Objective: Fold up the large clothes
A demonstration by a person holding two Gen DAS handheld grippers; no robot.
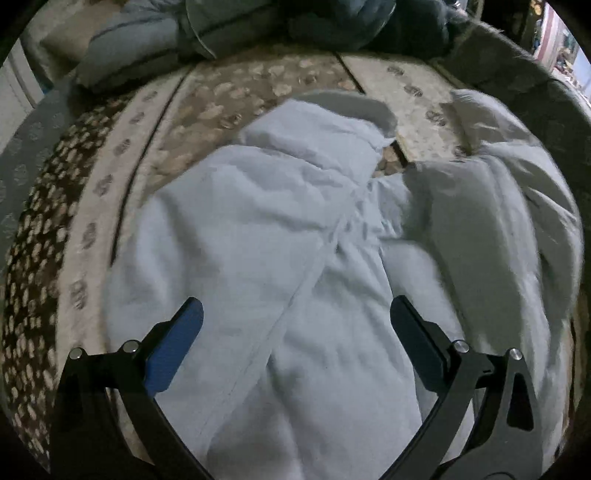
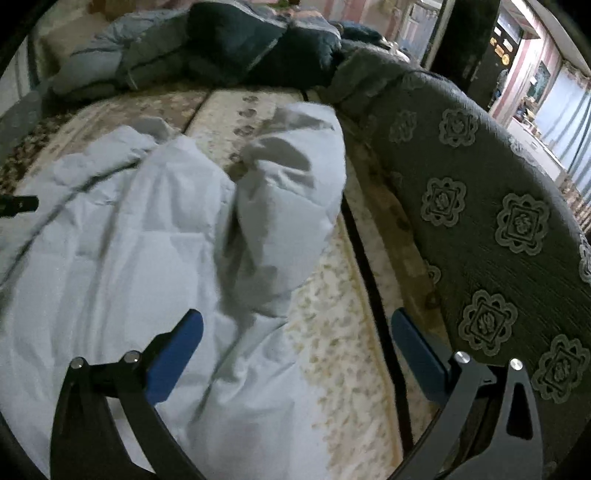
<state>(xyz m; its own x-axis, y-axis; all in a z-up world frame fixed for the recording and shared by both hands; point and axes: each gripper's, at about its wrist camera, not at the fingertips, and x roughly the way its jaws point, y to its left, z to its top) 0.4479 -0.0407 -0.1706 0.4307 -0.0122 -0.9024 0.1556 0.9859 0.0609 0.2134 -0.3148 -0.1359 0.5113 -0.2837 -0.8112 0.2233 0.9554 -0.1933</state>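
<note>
While both grippers are hovering empty | left gripper (image 1: 295, 314) fingers spread wide over pale blue garment (image 1: 280, 236) | right gripper (image 2: 295, 325) fingers spread, garment lying crumpled on patterned cushion (image 2: 340, 332)

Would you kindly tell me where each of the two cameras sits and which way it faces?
Left wrist: on the left gripper, looking down its open blue-padded fingers at the crumpled pale blue garment on the patterned beige cushion.
Right wrist: on the right gripper, open, aimed over the garment's right edge toward the grey medallion-patterned backrest.
Shared: garment, cushion, and the dark folded clothes pile beyond.
</note>
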